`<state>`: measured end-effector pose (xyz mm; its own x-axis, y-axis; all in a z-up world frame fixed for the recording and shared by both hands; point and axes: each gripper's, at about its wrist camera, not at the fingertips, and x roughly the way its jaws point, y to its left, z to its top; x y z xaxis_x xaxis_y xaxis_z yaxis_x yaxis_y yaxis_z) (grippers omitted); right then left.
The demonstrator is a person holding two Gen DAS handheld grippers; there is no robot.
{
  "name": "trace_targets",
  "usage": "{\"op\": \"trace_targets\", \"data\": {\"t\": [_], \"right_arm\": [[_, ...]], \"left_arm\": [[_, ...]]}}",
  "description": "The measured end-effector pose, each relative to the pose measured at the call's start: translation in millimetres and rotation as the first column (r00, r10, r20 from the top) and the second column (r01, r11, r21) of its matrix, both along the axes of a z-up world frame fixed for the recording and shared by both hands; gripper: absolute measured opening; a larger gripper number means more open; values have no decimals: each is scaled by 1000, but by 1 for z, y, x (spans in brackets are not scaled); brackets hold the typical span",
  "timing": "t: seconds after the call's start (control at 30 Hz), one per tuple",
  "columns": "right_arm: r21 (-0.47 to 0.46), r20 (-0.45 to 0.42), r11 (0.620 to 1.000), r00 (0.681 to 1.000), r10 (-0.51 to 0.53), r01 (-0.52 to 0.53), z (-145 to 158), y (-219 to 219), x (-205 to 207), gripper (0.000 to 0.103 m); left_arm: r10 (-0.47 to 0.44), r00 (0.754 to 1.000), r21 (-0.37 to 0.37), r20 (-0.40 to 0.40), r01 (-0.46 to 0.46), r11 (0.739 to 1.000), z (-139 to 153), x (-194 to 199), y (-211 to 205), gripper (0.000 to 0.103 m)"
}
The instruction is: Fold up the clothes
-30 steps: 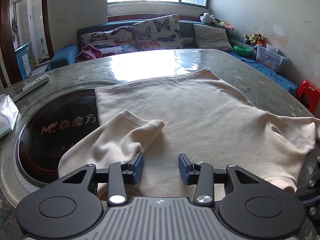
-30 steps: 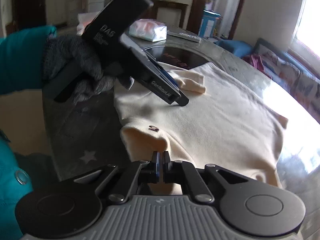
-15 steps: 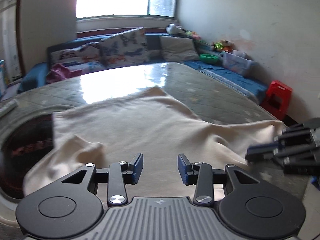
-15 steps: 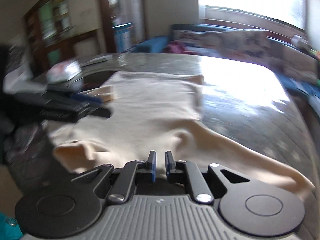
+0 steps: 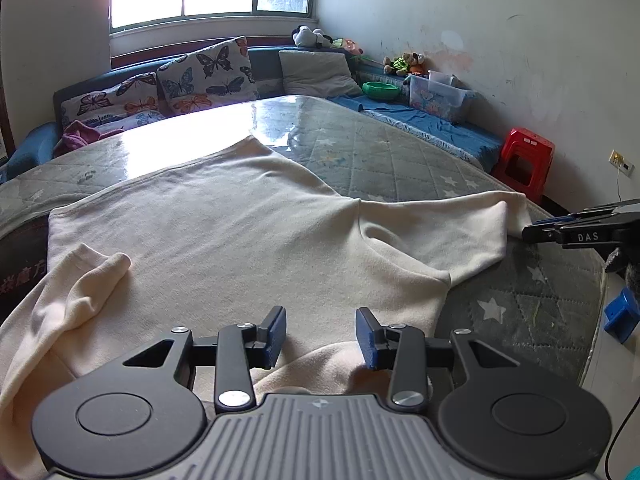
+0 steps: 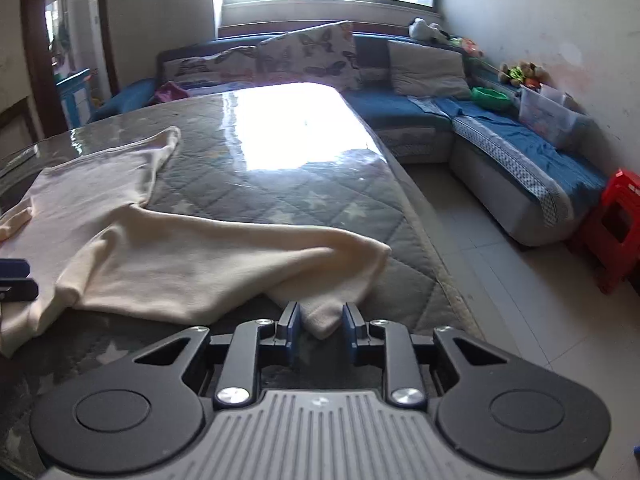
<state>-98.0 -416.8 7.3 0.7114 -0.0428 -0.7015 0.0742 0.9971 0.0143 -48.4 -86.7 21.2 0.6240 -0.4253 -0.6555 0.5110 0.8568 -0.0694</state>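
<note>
Cream top spread on the table, body flat and running away toward the window, so hem and side edges show plainly for folding. Left sleeve bunched and doubled over the body near the left edge, lying partly on the dark round inset of the table. Right sleeve stretched out sideways toward the table's near right rim, cuff end pointing at the right gripper.

Right gripper low at table height, jaws apart with the cuff tip lying between the blue pads but not pinched; placed so, seemingly, to close on the cuff and carry the sleeve across the body. Seen from the left wrist, right gripper level with the sleeve end, just beside it.

Left gripper hovering over the near part of the top, jaws wide apart, nothing held. A fold of cloth under and just behind the pads, collar or shoulder edge, hard to tell which. Held there probably to pin or grip the near edge while the other side moves.

No fold yet squared: sleeves out or crumpled, body open. Cloth soft and limp, likely to drag and wrinkle if pulled by one point only.
</note>
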Motion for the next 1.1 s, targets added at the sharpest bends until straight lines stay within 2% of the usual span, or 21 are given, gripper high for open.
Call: {"op": "trace_targets", "data": {"t": [0.03,0.2,0.27,0.33,0.37,0.57,0.67,0.73,0.8,0.9,0.93,1.03,1.1], "right_arm": [[3,-2,1000,1000,-11,11,-2,-3,1,32],[3,21,1000,1000,-17,17,0,-4,9,30],[3,31,1000,999,-18,18,0,-4,12,12],[2,40,1000,999,-20,20,1,-4,15,6],[2,45,1000,999,-21,21,1,-5,16,6],[-151,104,987,993,-47,63,20,-12,28,6],[-196,77,976,993,-86,100,20,-24,41,7],[-184,54,975,992,-113,121,16,-29,45,11],[-214,59,967,990,-128,137,14,-28,43,13],[-193,103,974,989,-102,120,20,-19,38,18],[-157,108,983,991,-76,92,21,-16,39,18],[-76,89,997,996,-21,28,16,-8,52,18],[-58,79,998,997,12,-8,10,-1,65,20]], "left_arm": [[1,1000,3,-1,-1,1000,0,0,0,42],[3,1000,16,-5,-3,1000,-3,-1,-2,42],[3,1000,19,-3,-3,1000,-3,-1,-2,42],[2,1000,21,-3,-2,1000,-3,-2,-2,42],[2,1000,21,-4,-2,1000,-3,-2,-2,42],[-1,1000,27,-2,1,1000,-3,-2,-2,42],[-2,1000,30,0,2,1000,-4,-2,-2,43],[-3,1000,32,0,3,999,-4,-3,-2,43],[-4,1000,33,-2,4,999,-3,-3,-2,43],[-10,1000,37,-3,10,999,-3,-2,-2,43],[-12,1000,39,-4,12,999,-3,-1,-3,43],[-13,1000,42,-4,13,999,-3,-1,-3,43],[-13,1000,42,-5,13,999,-3,-1,-2,43]]}}
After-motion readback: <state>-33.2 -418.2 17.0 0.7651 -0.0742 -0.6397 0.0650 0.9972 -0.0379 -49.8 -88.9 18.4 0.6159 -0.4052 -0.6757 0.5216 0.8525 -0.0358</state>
